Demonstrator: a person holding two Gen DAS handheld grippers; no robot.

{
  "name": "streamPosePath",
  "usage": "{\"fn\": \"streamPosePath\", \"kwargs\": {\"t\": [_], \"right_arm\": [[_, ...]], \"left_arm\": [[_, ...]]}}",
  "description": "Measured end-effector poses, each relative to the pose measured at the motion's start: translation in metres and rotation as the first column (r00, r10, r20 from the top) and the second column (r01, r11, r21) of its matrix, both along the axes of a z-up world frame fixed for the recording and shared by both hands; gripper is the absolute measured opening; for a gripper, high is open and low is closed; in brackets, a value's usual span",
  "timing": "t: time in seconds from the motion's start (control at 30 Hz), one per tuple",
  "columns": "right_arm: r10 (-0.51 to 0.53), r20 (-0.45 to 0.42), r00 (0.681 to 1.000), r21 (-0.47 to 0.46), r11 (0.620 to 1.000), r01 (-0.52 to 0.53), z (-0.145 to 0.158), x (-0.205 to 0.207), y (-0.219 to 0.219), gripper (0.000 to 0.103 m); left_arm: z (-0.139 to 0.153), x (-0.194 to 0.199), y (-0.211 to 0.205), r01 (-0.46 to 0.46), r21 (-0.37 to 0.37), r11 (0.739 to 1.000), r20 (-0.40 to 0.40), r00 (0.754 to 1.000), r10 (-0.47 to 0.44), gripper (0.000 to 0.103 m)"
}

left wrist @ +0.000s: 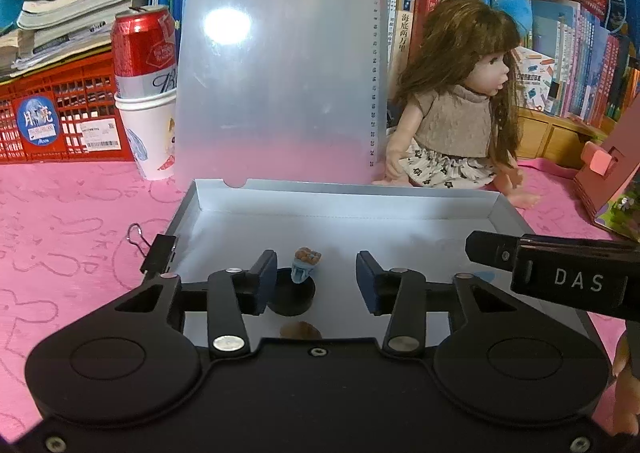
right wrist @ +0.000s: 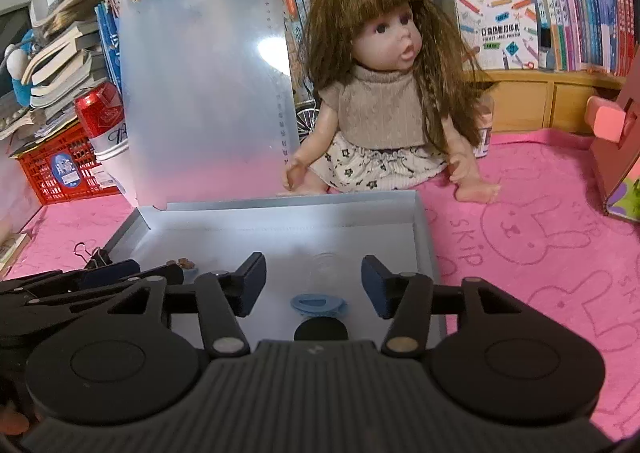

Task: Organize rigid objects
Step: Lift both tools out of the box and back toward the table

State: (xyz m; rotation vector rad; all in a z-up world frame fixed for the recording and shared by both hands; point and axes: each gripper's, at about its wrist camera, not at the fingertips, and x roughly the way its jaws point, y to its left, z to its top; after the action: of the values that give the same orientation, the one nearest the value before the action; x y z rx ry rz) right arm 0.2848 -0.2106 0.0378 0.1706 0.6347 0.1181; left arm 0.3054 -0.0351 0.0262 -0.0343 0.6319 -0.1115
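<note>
A shallow white box [left wrist: 340, 197] lies open on the pink cloth; it also shows in the right wrist view [right wrist: 420, 221]. In the left wrist view a small figurine [left wrist: 305, 263] with a blue body and brown top stands on a black round base [left wrist: 291, 299] inside the box. My left gripper [left wrist: 316, 285] is open around it, not touching. A brown coin-like disc [left wrist: 300, 331] lies just in front. My right gripper [right wrist: 314, 287] is open above a light blue lid [right wrist: 319, 303], a black disc [right wrist: 320, 329] and a clear round piece [right wrist: 326, 265] in the box.
A frosted clipboard [left wrist: 280, 65] stands behind the box. A doll [right wrist: 384, 105] sits at the back right. A red can [left wrist: 144, 53] in a paper cup, a red crate [left wrist: 48, 117], a binder clip [left wrist: 138, 237] and a pink cardboard house [right wrist: 616, 141] surround the box.
</note>
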Motion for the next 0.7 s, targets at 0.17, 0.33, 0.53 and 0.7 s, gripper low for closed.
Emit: {"fn": "streamPosePath", "kwargs": {"t": [0.17,0.33,0.53,0.7], "right_arm": [[0.007,0.017,1.000,0.000,1.000,-0.007,0.007,-0.011,-0.002,0.074],[0.021,0.045,0.999,-0.027,0.999,-0.020,0.015,-0.025,-0.001,0.079],[0.041,0.081,0.996,-0.064,0.997,-0.036,0.024,-0.049,-0.002,0.084],[0.063,0.104,0.993,-0.098,0.994,-0.053,0.030,-0.072,-0.004,0.086]], "left_arm": [[0.009,-0.013,0.000,0.002,0.015,1.000,0.020,1.000,-0.002,0.049],[0.017,-0.029,0.001,0.010,0.010,1.000,0.027,1.000,-0.010,0.054],[0.024,-0.055,0.002,0.037,0.018,0.999,0.036,0.999,-0.037,0.058],[0.028,-0.085,0.006,0.061,0.021,0.998,0.048,0.997,-0.062,0.059]]}}
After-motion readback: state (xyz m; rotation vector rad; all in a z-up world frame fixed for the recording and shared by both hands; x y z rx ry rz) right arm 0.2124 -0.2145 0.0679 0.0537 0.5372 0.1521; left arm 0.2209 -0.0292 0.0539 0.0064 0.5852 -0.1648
